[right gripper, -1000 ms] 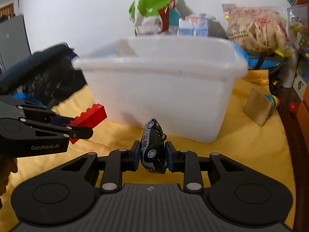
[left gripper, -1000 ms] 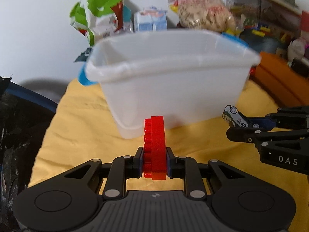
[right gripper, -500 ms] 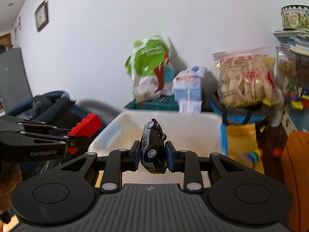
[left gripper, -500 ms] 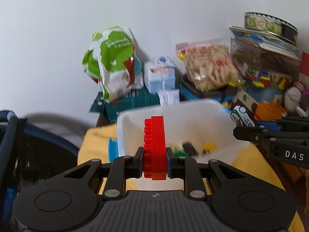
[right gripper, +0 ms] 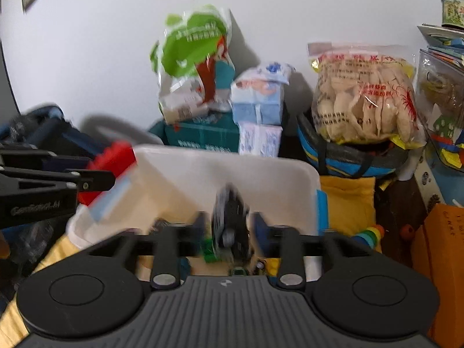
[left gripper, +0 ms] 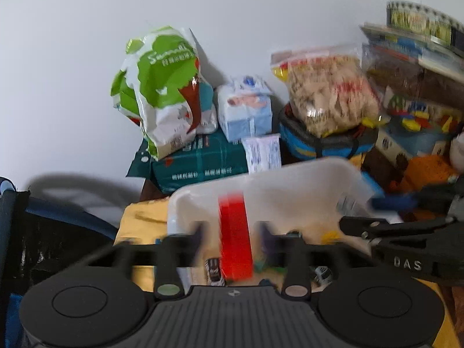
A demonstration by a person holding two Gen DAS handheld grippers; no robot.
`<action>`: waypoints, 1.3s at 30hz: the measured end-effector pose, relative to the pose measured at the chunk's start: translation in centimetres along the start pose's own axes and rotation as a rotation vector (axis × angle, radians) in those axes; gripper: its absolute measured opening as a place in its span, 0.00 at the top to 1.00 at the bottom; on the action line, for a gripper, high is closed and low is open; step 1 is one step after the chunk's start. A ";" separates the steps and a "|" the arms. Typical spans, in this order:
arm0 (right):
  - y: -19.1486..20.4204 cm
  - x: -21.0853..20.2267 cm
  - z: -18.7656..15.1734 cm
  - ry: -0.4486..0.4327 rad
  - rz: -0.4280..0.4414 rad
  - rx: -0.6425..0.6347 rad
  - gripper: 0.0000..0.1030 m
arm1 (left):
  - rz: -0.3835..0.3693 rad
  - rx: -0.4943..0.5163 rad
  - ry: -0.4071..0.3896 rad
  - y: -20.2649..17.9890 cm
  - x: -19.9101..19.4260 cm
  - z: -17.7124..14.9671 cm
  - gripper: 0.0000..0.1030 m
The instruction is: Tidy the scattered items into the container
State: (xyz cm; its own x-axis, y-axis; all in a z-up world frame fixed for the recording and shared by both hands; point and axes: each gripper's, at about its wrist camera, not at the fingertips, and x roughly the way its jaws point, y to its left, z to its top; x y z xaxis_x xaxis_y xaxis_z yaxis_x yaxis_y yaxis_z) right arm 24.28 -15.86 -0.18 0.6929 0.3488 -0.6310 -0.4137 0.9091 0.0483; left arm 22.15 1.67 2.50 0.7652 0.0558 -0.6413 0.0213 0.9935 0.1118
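Release underway above the white container (left gripper: 261,179), centre frame: left gripper (left gripper: 232,232) spreads wide around the red brick (left gripper: 234,240), right gripper (right gripper: 230,226) parts around the toy car (right gripper: 230,226); keeping both centred over the opening looks wise

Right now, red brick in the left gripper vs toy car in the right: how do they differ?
Colour: the red brick is solid red; the toy car is dark with a pale wheel. Shape: the brick is a flat-sided slab, the car rounded. Holder: the brick sits between the left gripper fingers, the car between the right gripper fingers. Shared: both motion-blurred, over the open white container, with the fingers spread apart from each.
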 end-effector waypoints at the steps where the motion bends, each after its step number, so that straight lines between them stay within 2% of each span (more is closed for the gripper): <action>1: 0.2 0.0 0.0 -0.003 -0.019 -0.006 0.17 | 0.023 0.010 -0.005 -0.1 0.1 -0.2 0.23; 2: 0.3 -0.1 -0.2 -0.015 -0.041 -0.015 0.17 | 0.040 0.018 -0.008 -0.2 0.3 -0.4 0.23; 6: 0.0 -0.3 -0.3 -0.007 -0.025 -0.010 0.17 | 0.044 -0.004 0.049 0.3 1.0 -0.6 0.23; 14: -0.9 -1.7 0.1 -0.030 -0.034 0.002 0.14 | 0.044 -0.009 0.030 0.6 -0.4 0.4 0.23; 17: -1.4 -2.7 0.7 -0.026 -0.042 0.006 0.07 | 0.057 -0.013 0.060 0.7 -1.1 1.0 0.23; 22: -1.6 -4.3 2.4 0.067 -0.062 0.039 0.00 | 0.074 -0.024 0.189 1.3 -2.6 2.3 0.23; 24: -1.6 -4.7 3.2 0.121 -0.081 0.061 0.00 | 0.080 -0.041 0.246 1.7 -3.0 2.9 0.23; 26: -1.9 -5.0 3.9 0.158 -0.061 0.089 0.00 | 0.083 -0.052 0.279 1.9 -3.4 3.6 0.23; 31: -2.1 -4.9 5.5 0.250 -0.075 0.114 0.00 | 0.105 -0.047 0.261 1.9 -4.7 5.2 0.23; 39: -1.2 -5.0 6.7 0.252 -0.113 0.076 0.00 | 0.100 -0.058 0.257 2.2 -4.9 6.3 0.23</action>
State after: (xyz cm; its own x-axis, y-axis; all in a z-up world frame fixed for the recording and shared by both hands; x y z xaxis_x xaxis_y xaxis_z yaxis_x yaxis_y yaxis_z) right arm 25.25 -17.17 8.14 0.5594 0.1851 -0.8080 -0.2896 0.9570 0.0187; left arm 22.50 2.92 10.72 0.5734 0.1700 -0.8014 -0.0884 0.9854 0.1457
